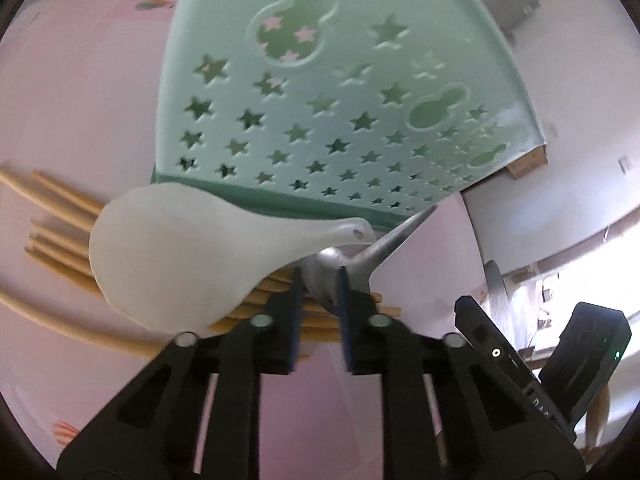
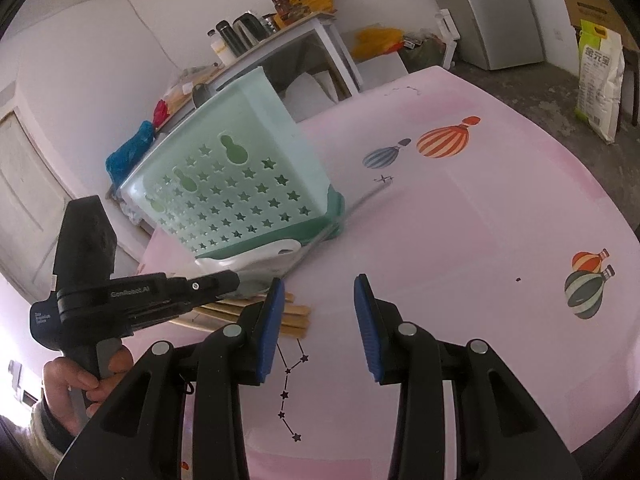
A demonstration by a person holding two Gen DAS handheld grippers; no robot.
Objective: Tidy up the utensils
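Observation:
A mint green basket (image 1: pixel 320 100) with star-shaped holes stands on the pink tablecloth (image 1: pixel 72 100). In front of it lie several wooden chopsticks (image 1: pixel 60 208), a white plastic rice spoon (image 1: pixel 172 248) and a metal spoon (image 1: pixel 326 270). My left gripper (image 1: pixel 320 286) is shut on the metal spoon's bowl, whose handle points up and right along the basket's base. In the right wrist view the basket (image 2: pixel 240 184), the chopsticks (image 2: pixel 294 316) and the metal spoon's handle (image 2: pixel 360 200) show. There my right gripper (image 2: pixel 320 304) hangs open over bare cloth, to the right of the left gripper (image 2: pixel 224 280).
The pink tablecloth (image 2: pixel 460 240) carries balloon prints (image 2: pixel 444 142) and stretches bare to the right. A person's hand (image 2: pixel 80 380) holds the left gripper's handle. Beyond the table stand a cluttered white shelf (image 2: pixel 296 28), a fridge (image 2: pixel 500 12) and a rice bag (image 2: pixel 600 80).

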